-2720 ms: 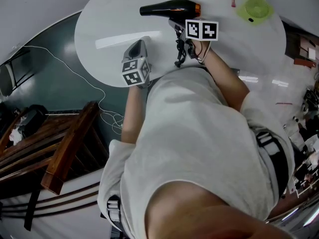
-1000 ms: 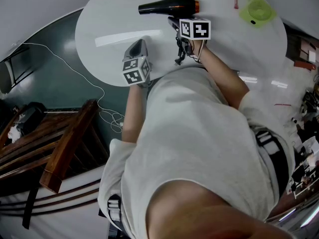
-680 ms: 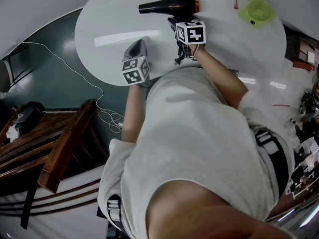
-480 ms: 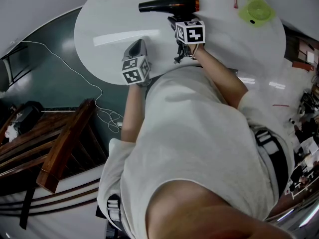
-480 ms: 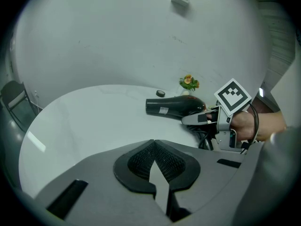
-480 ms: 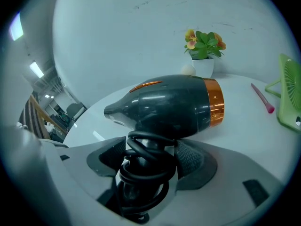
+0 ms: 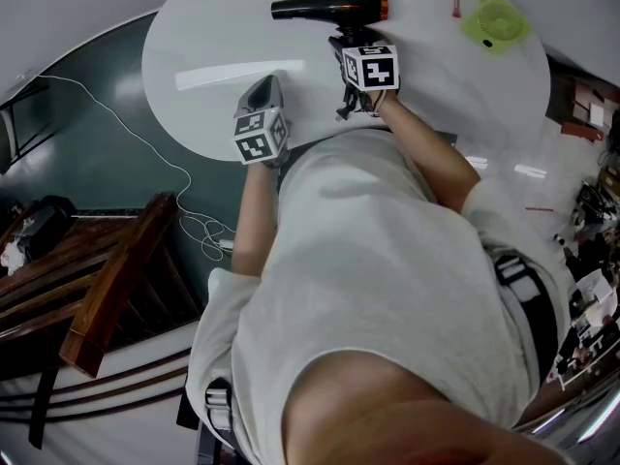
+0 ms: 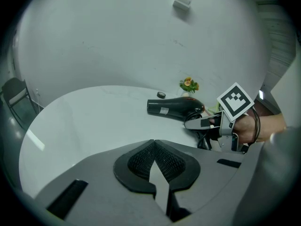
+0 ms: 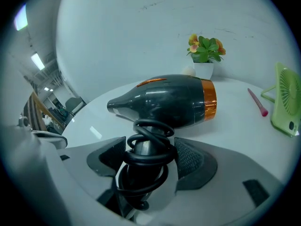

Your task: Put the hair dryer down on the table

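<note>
Table, round and white, carries the hair dryer near its 12 o'clock edge in the head view. The nozzle points to 9 o'clock and the orange ring to 3 o'clock. The handle, wound with its cord, runs toward 6 o'clock. Our right gripper sits at that handle. Its jaws have just been opening and now stand released, with the handle between the pads and a gap showing on one side. Our left gripper, at about 7 o'clock from the dryer, is clenched on nothing. We judge the put-down done and the letting go in hand. Next we should draw the right gripper back toward 6 o'clock, straight along the handle, so the pads do not snag the cord loops and drag the dryer
</note>
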Motion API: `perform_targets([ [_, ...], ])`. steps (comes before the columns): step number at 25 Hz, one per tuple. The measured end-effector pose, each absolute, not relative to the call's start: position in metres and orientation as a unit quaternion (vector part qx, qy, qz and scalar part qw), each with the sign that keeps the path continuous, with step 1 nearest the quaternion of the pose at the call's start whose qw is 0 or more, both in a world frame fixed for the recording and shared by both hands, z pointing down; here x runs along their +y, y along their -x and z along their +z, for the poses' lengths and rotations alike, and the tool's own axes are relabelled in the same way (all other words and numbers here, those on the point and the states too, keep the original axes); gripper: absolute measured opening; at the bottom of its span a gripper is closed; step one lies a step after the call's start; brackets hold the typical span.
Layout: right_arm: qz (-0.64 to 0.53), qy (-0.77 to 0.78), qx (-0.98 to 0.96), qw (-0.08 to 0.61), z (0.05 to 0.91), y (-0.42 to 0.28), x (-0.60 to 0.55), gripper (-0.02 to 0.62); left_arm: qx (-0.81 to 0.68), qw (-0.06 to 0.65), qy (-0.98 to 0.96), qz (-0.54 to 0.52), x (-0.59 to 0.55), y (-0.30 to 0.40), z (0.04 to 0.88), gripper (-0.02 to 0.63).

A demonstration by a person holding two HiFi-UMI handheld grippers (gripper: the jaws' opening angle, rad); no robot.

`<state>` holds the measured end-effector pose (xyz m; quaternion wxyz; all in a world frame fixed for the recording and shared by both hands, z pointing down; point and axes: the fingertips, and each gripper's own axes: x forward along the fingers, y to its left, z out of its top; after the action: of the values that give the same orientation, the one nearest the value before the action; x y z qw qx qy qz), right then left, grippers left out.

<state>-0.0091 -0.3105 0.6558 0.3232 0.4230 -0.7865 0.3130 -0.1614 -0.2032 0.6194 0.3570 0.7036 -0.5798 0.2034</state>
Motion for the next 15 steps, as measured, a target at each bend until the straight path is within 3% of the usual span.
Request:
perform_targets([
  [15, 0.31, -0.45, -0.775, 0.319, 0.649, 0.002, -0.284, 0.311, -0.58, 0.359, -0.705, 0.195, -0.164, 0.173, 0.619, 0.018],
])
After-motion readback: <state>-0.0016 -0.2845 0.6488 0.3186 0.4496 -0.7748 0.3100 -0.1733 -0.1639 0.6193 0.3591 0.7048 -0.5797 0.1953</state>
